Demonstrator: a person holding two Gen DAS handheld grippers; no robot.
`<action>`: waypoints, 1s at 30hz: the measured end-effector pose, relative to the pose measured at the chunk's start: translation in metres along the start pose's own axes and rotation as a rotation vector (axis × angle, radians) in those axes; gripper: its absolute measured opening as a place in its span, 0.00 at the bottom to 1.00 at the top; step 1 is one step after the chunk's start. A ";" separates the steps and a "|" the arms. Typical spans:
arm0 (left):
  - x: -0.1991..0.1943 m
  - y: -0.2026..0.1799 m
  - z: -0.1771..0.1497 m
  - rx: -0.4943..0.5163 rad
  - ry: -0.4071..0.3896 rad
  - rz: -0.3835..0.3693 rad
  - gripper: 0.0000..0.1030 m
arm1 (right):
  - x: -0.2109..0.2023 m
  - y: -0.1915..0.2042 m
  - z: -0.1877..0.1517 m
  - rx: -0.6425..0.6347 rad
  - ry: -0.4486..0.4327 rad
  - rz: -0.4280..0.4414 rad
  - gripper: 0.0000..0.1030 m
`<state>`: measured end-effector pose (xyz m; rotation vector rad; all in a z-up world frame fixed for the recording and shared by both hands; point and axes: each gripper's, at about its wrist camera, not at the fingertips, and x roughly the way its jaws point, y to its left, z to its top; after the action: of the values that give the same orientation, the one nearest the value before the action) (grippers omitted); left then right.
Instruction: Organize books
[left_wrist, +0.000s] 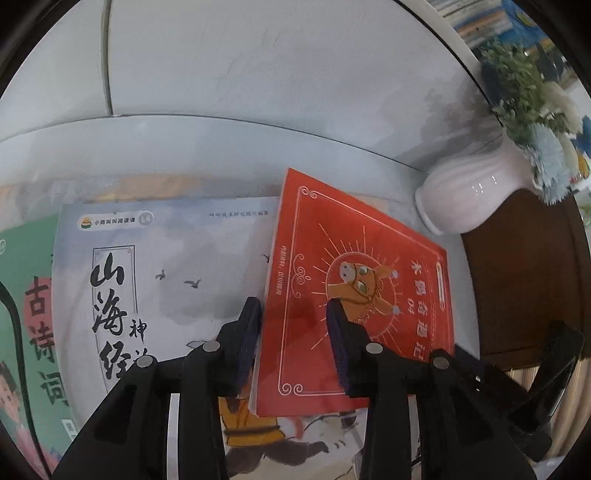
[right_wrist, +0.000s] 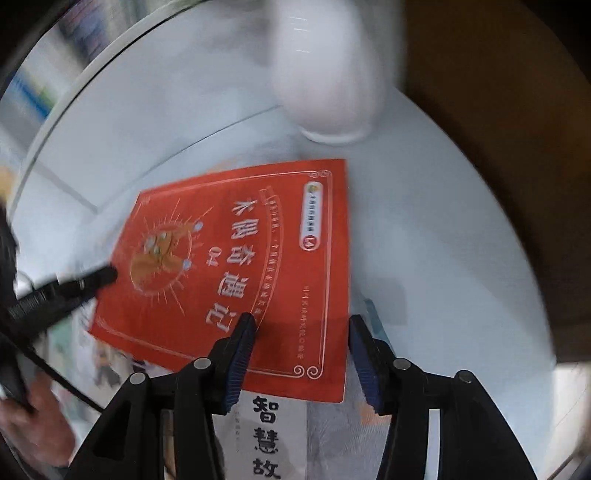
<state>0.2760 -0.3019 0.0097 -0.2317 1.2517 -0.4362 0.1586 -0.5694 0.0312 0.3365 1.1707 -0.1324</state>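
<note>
White tabletop (left_wrist: 258, 74) is carrying overlapping books, and both the left gripper (left_wrist: 293, 317) and right gripper (right_wrist: 301, 332) are straddling the red book's (left_wrist: 369, 266) opposite edges, jaws spread, unpinched, probably to square it

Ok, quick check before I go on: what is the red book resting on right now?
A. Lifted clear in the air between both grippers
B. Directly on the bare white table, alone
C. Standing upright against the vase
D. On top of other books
D: the red book lies flat and askew over the pale ink-painting book, with another cover showing under its near edge in the right wrist view.
</note>
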 end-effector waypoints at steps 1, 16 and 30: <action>-0.003 0.000 -0.002 0.016 0.020 -0.012 0.31 | -0.003 0.004 -0.001 -0.029 -0.013 -0.019 0.52; -0.141 0.027 -0.280 -0.022 0.253 -0.231 0.31 | -0.049 0.077 -0.082 -0.388 0.101 0.209 0.59; -0.139 0.080 -0.262 -0.181 0.030 0.021 0.31 | -0.086 0.014 -0.249 0.081 0.246 0.490 0.56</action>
<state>0.0085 -0.1515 0.0179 -0.3660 1.3234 -0.3092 -0.0903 -0.4808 0.0267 0.7159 1.2937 0.2977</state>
